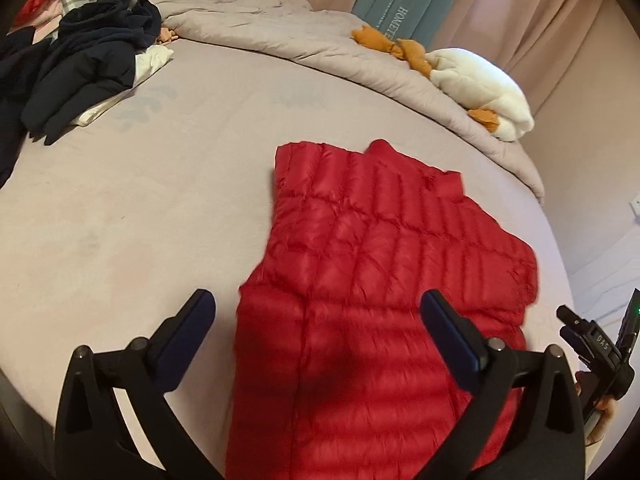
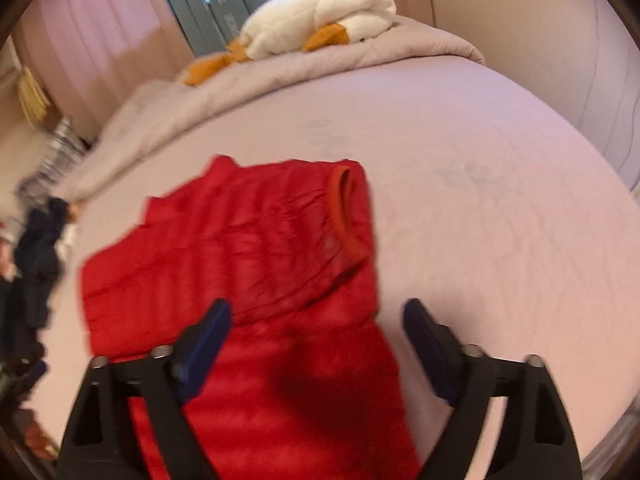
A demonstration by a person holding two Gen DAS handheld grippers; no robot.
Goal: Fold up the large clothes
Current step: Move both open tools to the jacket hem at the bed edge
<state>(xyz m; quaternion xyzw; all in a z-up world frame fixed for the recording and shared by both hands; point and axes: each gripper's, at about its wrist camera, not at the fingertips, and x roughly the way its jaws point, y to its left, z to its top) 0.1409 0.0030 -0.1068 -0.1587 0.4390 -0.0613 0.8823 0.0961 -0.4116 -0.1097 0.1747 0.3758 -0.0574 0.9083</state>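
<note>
Red quilted puffer vest (image 1: 384, 280) being laid flat on the bed (image 1: 140, 220), partly folded, armhole trim showing, left gripper (image 1: 318, 312) and right gripper (image 2: 318, 320) being held released above it, nothing being grasped.

In the upper right of my left wrist view, the teal curtain (image 1: 394, 0) carries pale capital letters running down its folds: I read "HANEL" on one fold and "HOMETE", cut off by the bedding, on the next. At the right edge of that view, my right hand-held gripper (image 1: 592, 344) bears the small letters "DAS" on its black body. In my right wrist view the curtain's lettering is too blurred to read.
</note>
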